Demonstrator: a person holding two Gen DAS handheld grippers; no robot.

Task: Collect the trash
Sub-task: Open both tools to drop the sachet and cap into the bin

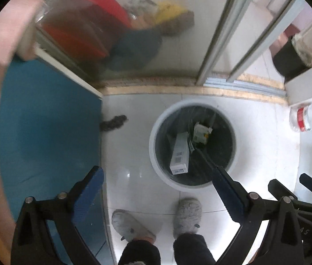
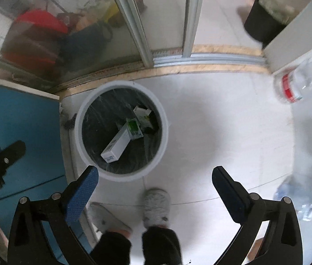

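Note:
A round white trash bin with a black liner stands on the white tile floor; it also shows in the right wrist view. Inside lie a long white box and a green-and-white carton. My left gripper is open and empty above the bin's near rim. My right gripper is open and empty above the floor just near the bin. A clear plastic bottle with a red label lies on a white surface at the right.
A blue mat covers the floor at the left. A glass sliding door with a metal track stands behind the bin. A black bin stands beyond it. My slippered feet are below. Another clear bottle lies at lower right.

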